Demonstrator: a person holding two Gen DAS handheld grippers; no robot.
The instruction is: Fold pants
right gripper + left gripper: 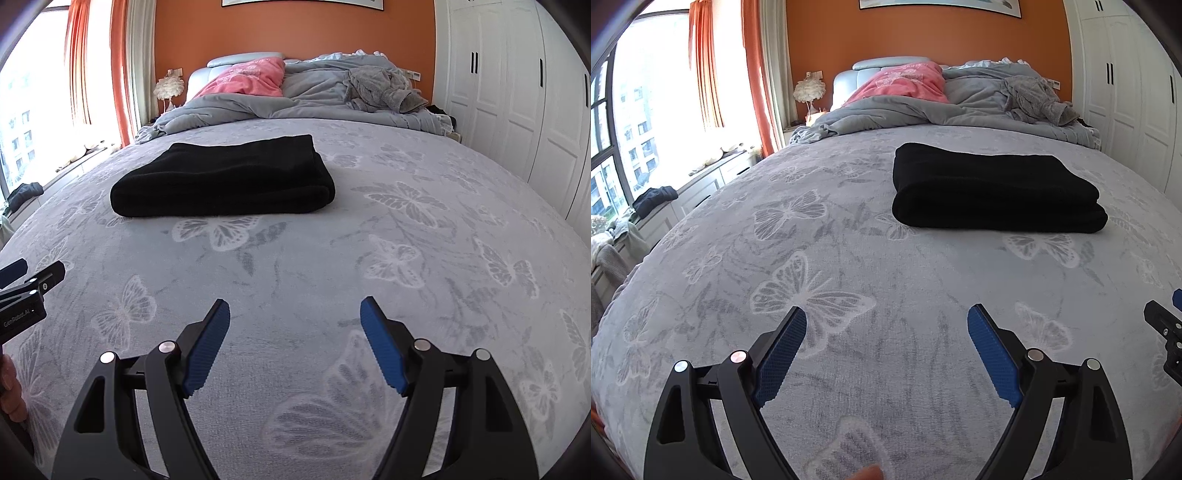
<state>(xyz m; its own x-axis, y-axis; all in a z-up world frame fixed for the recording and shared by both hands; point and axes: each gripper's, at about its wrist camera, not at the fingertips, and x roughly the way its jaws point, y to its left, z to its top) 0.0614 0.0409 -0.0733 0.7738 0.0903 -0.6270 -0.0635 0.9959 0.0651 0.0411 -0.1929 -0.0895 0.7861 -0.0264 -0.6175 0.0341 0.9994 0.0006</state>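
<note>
A: Left gripper (886,325), lower centre of its view: blue-padded jaws wide, holding nothing, above the grey butterfly-print bedspread (820,236).

B: Folded black fleece pants (225,181), upper left, lie well apart. Right gripper (295,317) likewise wide, empty; folding looks finished.

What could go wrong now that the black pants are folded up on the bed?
1. The folded pants look thick and soft, with rounded edges, so a bump might make the layers slide open.
2. Both the left gripper and the right gripper are open and away from the pants; grabbing only the top layer could undo the fold.
3. The crumpled gray blanket sits behind them, so pushing the pants back might tangle them.
</note>
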